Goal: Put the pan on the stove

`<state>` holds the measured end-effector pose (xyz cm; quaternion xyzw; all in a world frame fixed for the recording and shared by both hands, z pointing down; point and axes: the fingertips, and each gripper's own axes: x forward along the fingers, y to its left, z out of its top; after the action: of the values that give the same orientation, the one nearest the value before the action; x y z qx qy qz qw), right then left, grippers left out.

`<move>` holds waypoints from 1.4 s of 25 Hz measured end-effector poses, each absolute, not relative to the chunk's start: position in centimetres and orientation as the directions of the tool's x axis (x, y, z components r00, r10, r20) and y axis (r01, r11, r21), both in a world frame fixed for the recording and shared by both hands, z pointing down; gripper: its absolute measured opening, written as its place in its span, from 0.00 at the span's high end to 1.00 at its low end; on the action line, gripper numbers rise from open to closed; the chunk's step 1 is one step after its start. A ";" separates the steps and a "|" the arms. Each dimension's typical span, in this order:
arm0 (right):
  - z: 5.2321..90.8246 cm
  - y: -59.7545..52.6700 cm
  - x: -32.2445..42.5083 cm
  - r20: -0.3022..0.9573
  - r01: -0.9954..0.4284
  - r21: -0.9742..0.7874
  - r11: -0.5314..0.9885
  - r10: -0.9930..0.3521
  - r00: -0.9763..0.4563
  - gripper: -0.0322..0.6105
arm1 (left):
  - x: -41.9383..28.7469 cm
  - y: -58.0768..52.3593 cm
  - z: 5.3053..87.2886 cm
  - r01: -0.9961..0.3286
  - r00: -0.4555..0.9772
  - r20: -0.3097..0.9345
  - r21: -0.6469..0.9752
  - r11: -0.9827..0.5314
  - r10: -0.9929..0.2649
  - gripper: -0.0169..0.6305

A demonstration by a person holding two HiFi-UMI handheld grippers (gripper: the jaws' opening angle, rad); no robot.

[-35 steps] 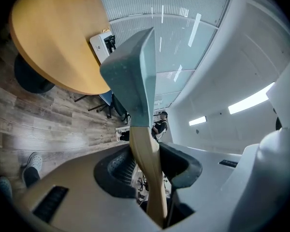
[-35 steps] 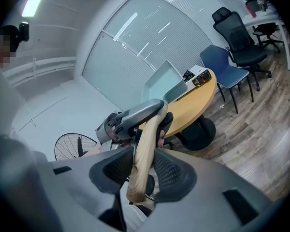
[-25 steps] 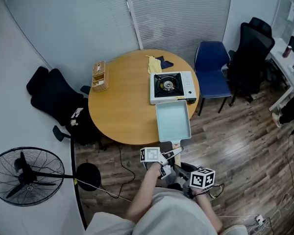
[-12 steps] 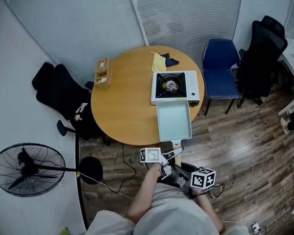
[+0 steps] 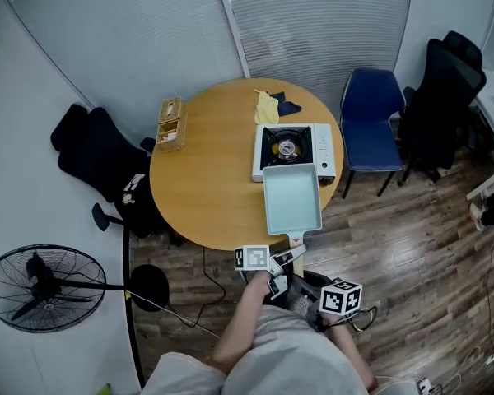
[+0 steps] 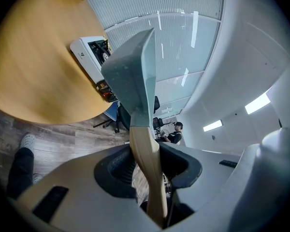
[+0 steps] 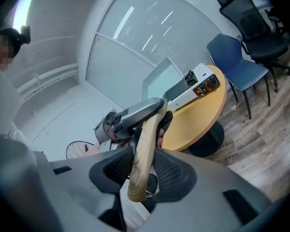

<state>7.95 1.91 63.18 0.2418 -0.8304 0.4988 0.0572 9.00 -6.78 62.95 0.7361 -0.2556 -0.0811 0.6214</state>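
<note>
In the head view the pale teal rectangular metal pan [image 5: 292, 197] hangs over the round wooden table [image 5: 206, 179], its far edge just reaching the white portable gas stove [image 5: 300, 146] but not yet over the burner; set down here it would likely tip off the stove's lip. The left gripper view shows the left gripper [image 6: 147, 166] clamped on the pan's light wooden handle [image 6: 145, 153] (a long lever), so the pan may sag or twist. In the right gripper view the right gripper [image 7: 142, 170] pinches the handle's end, where it could slip off.
</note>
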 end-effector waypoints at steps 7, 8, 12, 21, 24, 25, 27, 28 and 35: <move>62.9 -2.5 7.0 0.346 -0.480 -0.784 0.394 -0.365 -0.864 0.73 | 8.1 -11.2 62.7 -0.251 0.867 0.176 0.962 -0.104 -0.465 0.73; 62.9 -3.2 6.9 0.346 -0.482 -0.782 0.394 -0.369 -0.863 0.73 | 8.0 -11.9 62.7 -0.249 0.869 0.174 0.963 -0.106 -0.463 0.73; 63.0 -5.7 6.2 0.351 -0.491 -0.778 0.392 -0.376 -0.857 0.73 | 7.4 -14.4 62.9 -0.252 0.875 0.178 0.961 -0.110 -0.450 0.73; 63.0 -11.6 4.3 0.356 -0.503 -0.773 0.387 -0.392 -0.848 0.73 | 5.7 -20.2 62.8 -0.233 0.884 0.164 0.966 -0.110 -0.438 0.73; 63.3 -13.1 3.6 0.359 -0.507 -0.774 0.380 -0.396 -0.845 0.73 | 5.0 -21.7 63.2 -0.229 0.888 0.164 0.968 -0.103 -0.430 0.73; 63.5 -13.5 3.3 0.361 -0.508 -0.775 0.377 -0.397 -0.844 0.73 | 4.7 -22.2 63.3 -0.229 0.889 0.165 0.968 -0.103 -0.426 0.73; 63.7 -14.4 2.6 0.362 -0.508 -0.777 0.371 -0.397 -0.843 0.73 | 4.2 -23.0 63.6 -0.229 0.892 0.168 0.968 -0.099 -0.419 0.73; 63.8 -14.8 2.3 0.363 -0.509 -0.778 0.369 -0.398 -0.843 0.73 | 3.9 -23.4 63.8 -0.229 0.893 0.169 0.969 -0.098 -0.417 0.73; 65.1 -17.7 0.4 0.363 -0.521 -0.777 0.352 -0.426 -0.829 0.73 | 2.2 -26.3 65.1 -0.216 0.909 0.165 0.972 -0.095 -0.383 0.73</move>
<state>0.41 -17.70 65.14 0.2887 -0.8209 0.4904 0.0485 2.22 -26.27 65.14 0.7370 -0.2032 -0.0648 0.6414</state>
